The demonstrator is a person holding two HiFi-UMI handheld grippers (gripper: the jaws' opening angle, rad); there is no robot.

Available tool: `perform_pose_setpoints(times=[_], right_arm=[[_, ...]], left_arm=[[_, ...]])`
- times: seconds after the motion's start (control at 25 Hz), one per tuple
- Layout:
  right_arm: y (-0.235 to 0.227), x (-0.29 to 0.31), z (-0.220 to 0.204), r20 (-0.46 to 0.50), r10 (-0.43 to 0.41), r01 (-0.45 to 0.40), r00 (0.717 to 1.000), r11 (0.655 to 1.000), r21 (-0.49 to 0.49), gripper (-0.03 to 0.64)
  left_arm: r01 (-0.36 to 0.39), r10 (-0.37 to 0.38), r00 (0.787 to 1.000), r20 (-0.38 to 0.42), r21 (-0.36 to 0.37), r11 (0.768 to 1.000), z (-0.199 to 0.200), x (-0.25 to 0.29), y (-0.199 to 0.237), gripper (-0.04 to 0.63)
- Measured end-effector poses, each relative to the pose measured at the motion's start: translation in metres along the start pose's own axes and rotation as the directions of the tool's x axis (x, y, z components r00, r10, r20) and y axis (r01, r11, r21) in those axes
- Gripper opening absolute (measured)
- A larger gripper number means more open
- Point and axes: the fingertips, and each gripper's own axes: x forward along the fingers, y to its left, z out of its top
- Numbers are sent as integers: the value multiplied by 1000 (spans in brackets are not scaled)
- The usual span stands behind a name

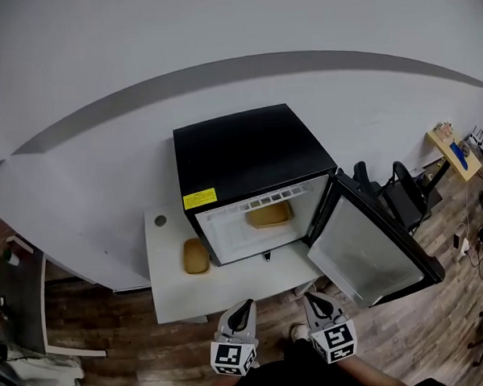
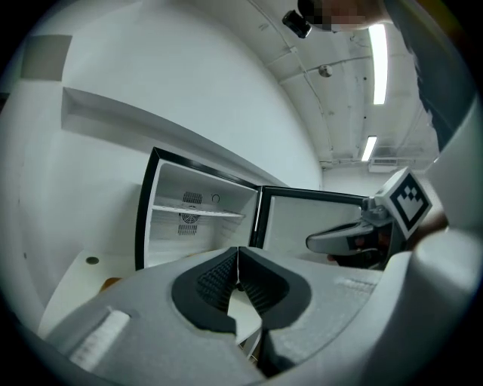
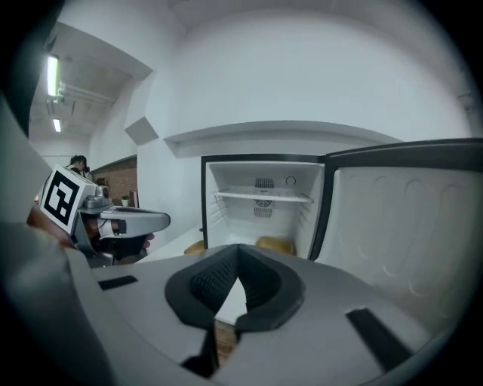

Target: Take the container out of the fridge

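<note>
Both tools are clenched on nothing, left tool (image 1: 246, 306) and right tool (image 1: 311, 298), just short of the bench (image 1: 230, 281). Straight ahead, the container (image 1: 268, 215) lies crosswise on the open fridge (image 1: 247, 151) floor; my right tool looks slightly nearer.

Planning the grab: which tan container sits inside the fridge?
The container on the fridge floor; the other container lies outside, on the white table.

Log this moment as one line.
fridge: door open | container: inside, untouched | left tongs: shut, empty | right tongs: shut, empty
</note>
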Motion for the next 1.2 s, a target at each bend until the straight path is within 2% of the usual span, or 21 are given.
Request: perform_pose_setpoints(times=[0.48, 0.68, 0.8, 0.96, 1.2], right_arm=[[-76, 45, 13, 40, 98, -101, 994, 993, 54, -5], [-88, 58, 9, 35, 173, -175, 984, 983, 65, -5], [-87, 58, 5, 20, 229, -230, 973, 972, 53, -5], [-94, 63, 2, 12, 264, -264, 965, 963, 51, -5], [-104, 69, -1, 7, 240, -239, 971, 968, 79, -5]], left_arm=[[-101, 102, 994, -35, 12, 995, 10, 71, -15, 15], [-129, 130, 990, -56, 18, 991, 10, 102, -19, 15], [-134, 133, 989, -61, -6, 991, 11, 118, -25, 15], [-136, 137, 987, -82, 13, 991, 7, 142, -30, 15], [-90, 95, 986, -138, 46, 995, -11, 168, -29, 15]])
